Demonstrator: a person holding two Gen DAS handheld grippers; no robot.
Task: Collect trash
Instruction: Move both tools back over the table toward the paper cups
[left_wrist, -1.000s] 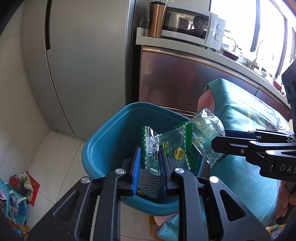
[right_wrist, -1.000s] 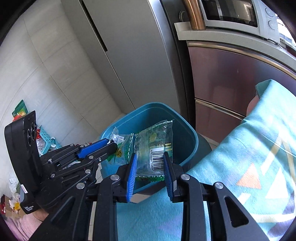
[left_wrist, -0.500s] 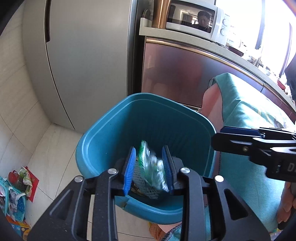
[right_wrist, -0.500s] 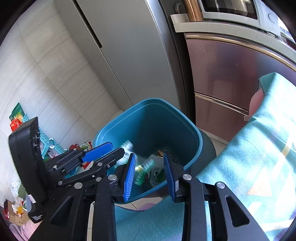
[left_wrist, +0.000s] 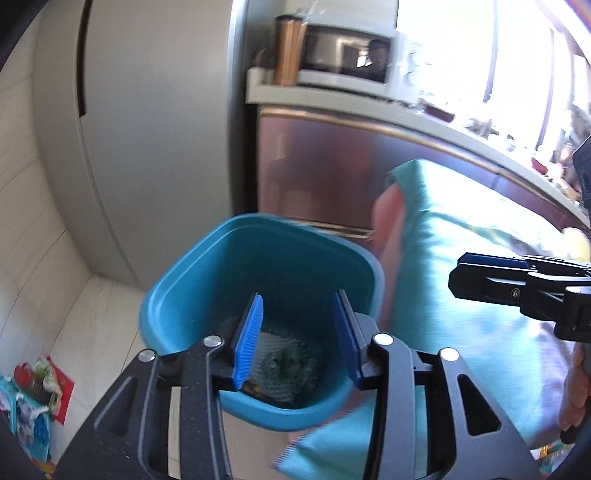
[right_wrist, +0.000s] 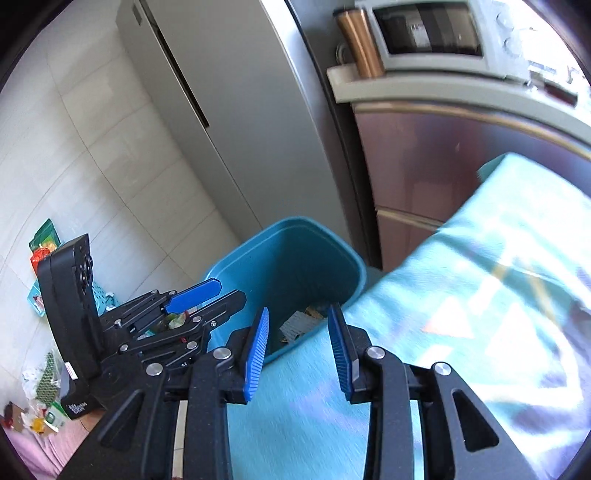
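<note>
Jaws of your left gripper (left_wrist: 297, 336) and right gripper (right_wrist: 297, 350) have just been opening and hold nothing. Wrappers (left_wrist: 284, 363) lie in the bin (left_wrist: 177, 295), lower centre; light, crinkly, slippery: pinch an edge.

Bin (left_wrist: 192, 295) stands on floor (left_wrist: 99, 332), before cabinet (left_wrist: 332, 166), right of fridge (left_wrist: 147, 129). Trash (left_wrist: 284, 365) lies in bin. Cloth-covered table (left_wrist: 461, 277) just right of bin. Microwave (left_wrist: 347, 55) and flask (left_wrist: 288, 55) sit on counter (left_wrist: 332, 94) behind. More litter (left_wrist: 33, 384) on floor far left.
</note>
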